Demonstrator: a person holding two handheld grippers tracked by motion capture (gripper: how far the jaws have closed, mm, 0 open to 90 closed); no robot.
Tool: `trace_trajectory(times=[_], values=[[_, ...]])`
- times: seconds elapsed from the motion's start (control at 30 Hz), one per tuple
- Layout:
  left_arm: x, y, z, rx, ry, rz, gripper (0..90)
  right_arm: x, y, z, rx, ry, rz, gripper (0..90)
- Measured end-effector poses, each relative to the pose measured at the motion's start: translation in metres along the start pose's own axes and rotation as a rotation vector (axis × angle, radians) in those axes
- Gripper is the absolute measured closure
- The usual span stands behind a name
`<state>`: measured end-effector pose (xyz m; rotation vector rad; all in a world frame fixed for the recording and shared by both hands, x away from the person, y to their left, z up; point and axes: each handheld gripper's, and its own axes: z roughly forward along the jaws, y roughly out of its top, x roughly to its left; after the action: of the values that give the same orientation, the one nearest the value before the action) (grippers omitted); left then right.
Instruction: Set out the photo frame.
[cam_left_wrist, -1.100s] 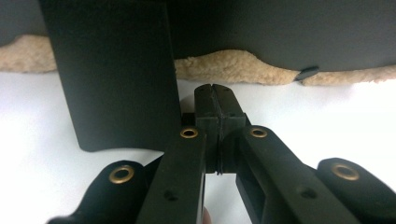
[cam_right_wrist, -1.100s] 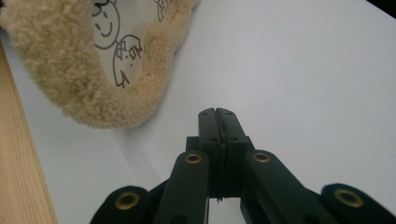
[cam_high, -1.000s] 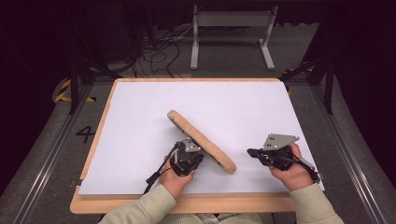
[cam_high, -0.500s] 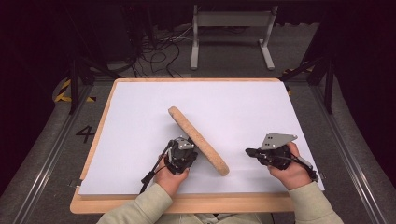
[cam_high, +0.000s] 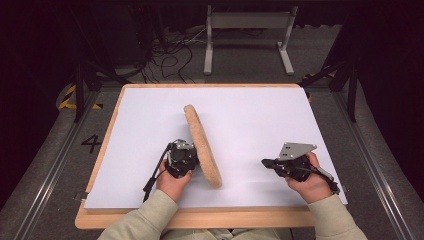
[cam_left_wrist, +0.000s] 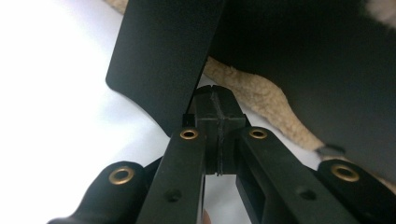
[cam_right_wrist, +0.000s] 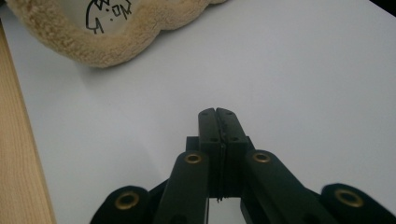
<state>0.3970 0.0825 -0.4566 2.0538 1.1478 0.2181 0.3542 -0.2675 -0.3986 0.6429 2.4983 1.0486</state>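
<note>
Plush slipper on edge, left gripper touching

Wooden table, white sheet, fleecy mat

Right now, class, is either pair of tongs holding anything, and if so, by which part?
The left tongs are shut against the black flap of the tan fleecy round cushion; a grip cannot be confirmed. The right tongs are shut on nothing.

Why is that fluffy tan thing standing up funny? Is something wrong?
The fluffy tan round cushion with a dark backing stands on its edge on the white table sheet instead of lying flat. The left tool is right beside it, jaws shut. Nothing looks spilled or broken.
</note>
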Motion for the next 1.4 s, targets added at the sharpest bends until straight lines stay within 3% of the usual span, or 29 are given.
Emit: trace_trajectory(times=[0.17, 0.2, 0.43, 0.6, 0.77, 0.9, 1.03, 1.2, 1.3, 1.4], values=[[0.011, 0.001, -0.002, -0.006, 0.011, -0.018, 90.0, 0.0, 0.0, 0.0, -0.001, 0.001, 0.0, 90.0], [0.014, 0.002, -0.003, -0.001, 0.029, -0.022, 90.0, 0.0, 0.0, 0.0, -0.001, 0.001, -0.001, 90.0], [0.027, 0.004, -0.005, -0.003, 0.03, -0.035, 90.0, 0.001, 0.001, 0.001, 0.0, 0.001, -0.003, 90.0], [0.037, 0.005, -0.006, -0.004, 0.027, -0.041, 90.0, 0.001, 0.001, 0.001, 0.0, 0.002, 0.0, 90.0], [0.047, 0.005, -0.005, 0.023, -0.011, -0.088, 90.0, 0.001, 0.001, 0.001, 0.0, 0.002, -0.001, 89.9], [0.045, 0.004, -0.009, 0.015, -0.005, -0.077, 88.2, 0.001, 0.001, 0.001, 0.001, 0.005, -0.003, 88.9], [0.043, 0.001, -0.026, -0.026, 0.034, -0.041, 83.2, -0.001, 0.004, 0.002, -0.001, 0.011, 0.002, 88.4], [0.049, -0.009, -0.06, -0.091, 0.063, -0.061, 77.3, -0.003, 0.01, 0.009, 0.001, 0.022, -0.005, 87.0], [0.049, -0.014, -0.07, -0.109, 0.076, -0.069, 76.5, -0.003, 0.012, 0.011, 0.002, 0.025, -0.005, 86.7], [0.047, -0.021, -0.091, -0.171, 0.088, -0.076, 82.6, -0.003, 0.013, 0.012, 0.003, 0.025, -0.006, 86.8]])
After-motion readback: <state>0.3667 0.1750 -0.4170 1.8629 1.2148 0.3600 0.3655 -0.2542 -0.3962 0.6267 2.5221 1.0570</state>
